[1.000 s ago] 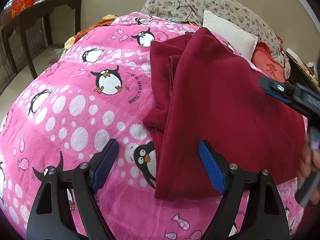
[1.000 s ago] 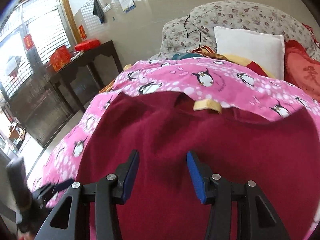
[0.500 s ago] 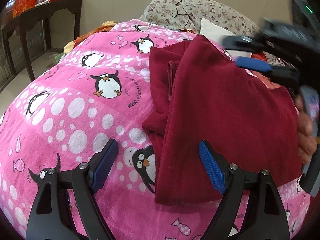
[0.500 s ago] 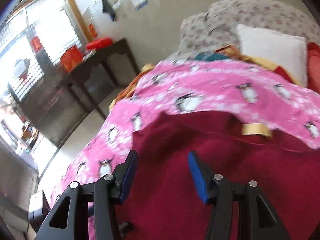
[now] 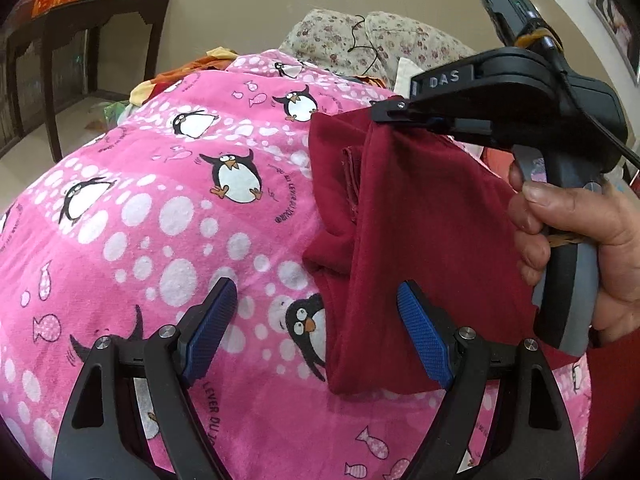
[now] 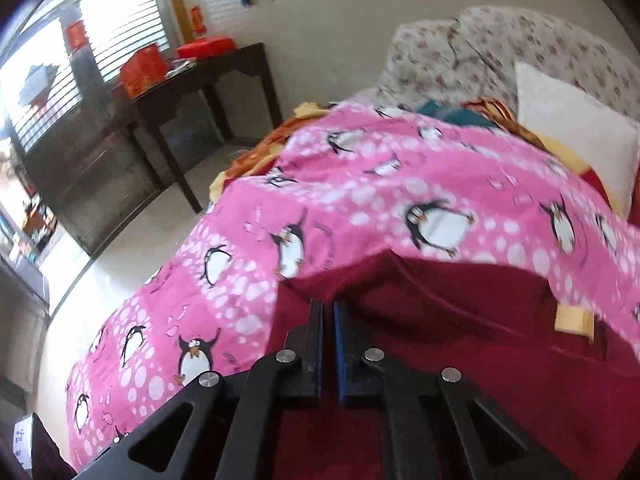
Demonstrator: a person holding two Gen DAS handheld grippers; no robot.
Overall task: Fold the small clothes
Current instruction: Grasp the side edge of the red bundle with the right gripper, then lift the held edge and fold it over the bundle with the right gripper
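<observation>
While its jaws clamp the far corner of the maroon garment (image 5: 432, 216), the right gripper (image 6: 329, 344) lifts that edge off the pink penguin blanket (image 5: 168, 184); the left gripper (image 5: 316, 320), jaws apart, hovers by the garment's near hem. Likely mid-fold; next, carrying the corner across.

Dark red garment (image 5: 424, 216): soft knit fabric, plain colour, partly folded. It lies on the pink penguin-print blanket (image 5: 160, 208) covering the bed, toward the right side in the left wrist view. One long panel is doubled over the rest, forming a straight fold line running from the far corner down to the near hem. A bunched layer protrudes from under the fold on the left. The far corner is lifted off the blanket. A yellow label (image 6: 572, 320) shows at one edge in the right wrist view
</observation>
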